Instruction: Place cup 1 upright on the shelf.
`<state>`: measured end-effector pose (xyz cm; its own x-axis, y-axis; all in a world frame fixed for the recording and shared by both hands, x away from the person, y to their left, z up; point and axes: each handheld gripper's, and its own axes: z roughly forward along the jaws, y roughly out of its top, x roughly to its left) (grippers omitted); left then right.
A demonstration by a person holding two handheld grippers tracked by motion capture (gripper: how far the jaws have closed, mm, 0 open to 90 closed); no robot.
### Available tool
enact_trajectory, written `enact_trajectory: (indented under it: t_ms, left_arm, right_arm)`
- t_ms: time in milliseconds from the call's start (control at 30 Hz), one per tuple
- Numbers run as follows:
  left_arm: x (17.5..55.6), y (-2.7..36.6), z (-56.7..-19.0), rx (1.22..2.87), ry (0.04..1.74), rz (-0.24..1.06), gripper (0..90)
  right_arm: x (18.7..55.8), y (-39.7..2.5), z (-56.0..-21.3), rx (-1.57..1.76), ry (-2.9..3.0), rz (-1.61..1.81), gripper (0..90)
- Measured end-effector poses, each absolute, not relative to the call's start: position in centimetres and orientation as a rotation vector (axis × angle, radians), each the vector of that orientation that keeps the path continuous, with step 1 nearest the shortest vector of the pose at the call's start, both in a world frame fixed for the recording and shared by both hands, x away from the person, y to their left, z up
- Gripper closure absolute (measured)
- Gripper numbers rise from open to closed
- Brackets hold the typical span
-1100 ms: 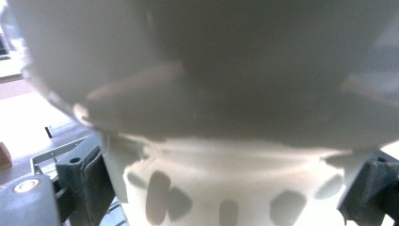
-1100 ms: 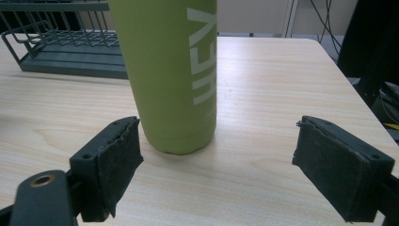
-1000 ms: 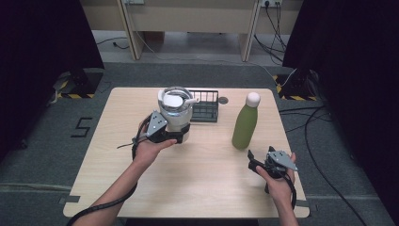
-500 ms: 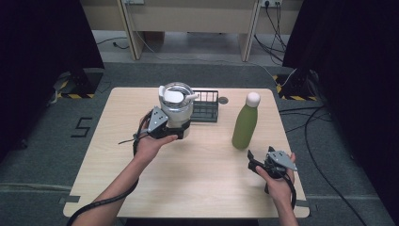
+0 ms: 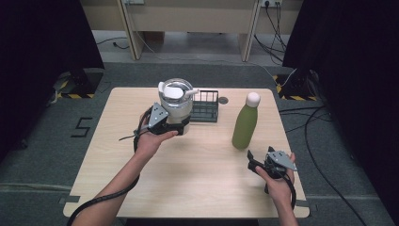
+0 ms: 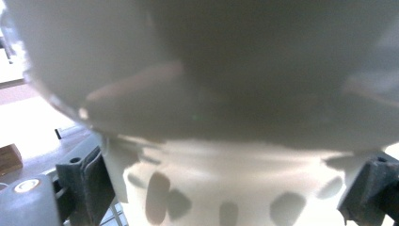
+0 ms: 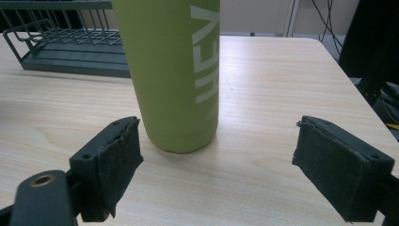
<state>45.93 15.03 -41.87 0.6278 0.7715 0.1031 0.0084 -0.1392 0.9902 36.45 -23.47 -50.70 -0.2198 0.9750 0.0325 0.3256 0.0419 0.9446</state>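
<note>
The left hand-held gripper (image 5: 175,126) is clamped on the white base of a jug (image 5: 175,101), at about 11 o'clock on the surface (image 5: 141,188). In the left gripper view the two jaws press on either side of that base (image 6: 235,188), under the wide, clear bowl. The jug looks rigid, smooth and probably slippery; its clear upper part could crack if knocked, and with the lid (image 5: 175,91) and handle up high it is likely top-heavy. The low hold on the narrower base seems the sound one, since the bowl is too wide for the jaws. Whether it is lifted or standing on the surface I cannot tell.

Just to the right of the jug, at 12 o'clock, a dark wire rack (image 5: 205,106) stands nearly touching it. A green bottle (image 5: 245,123) stands upright at 2 o'clock, stiff and smooth, likely metal; its mid body would be the place to grip.

The right hand-held gripper (image 5: 258,163) rests at 4 o'clock, jaws wide apart, empty, aimed at the bottle's foot (image 7: 181,136).
</note>
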Motion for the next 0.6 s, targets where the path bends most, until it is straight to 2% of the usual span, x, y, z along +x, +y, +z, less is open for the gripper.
enact_trajectory:
  t_ms: [600]
  left_arm:
    - [47.3, 14.5, -41.4, 1.582, 0.675, 0.77, 10.1]
  right_arm:
    - [36.4, -23.6, -50.6, 1.332, 1.629, 1.197, 14.9]
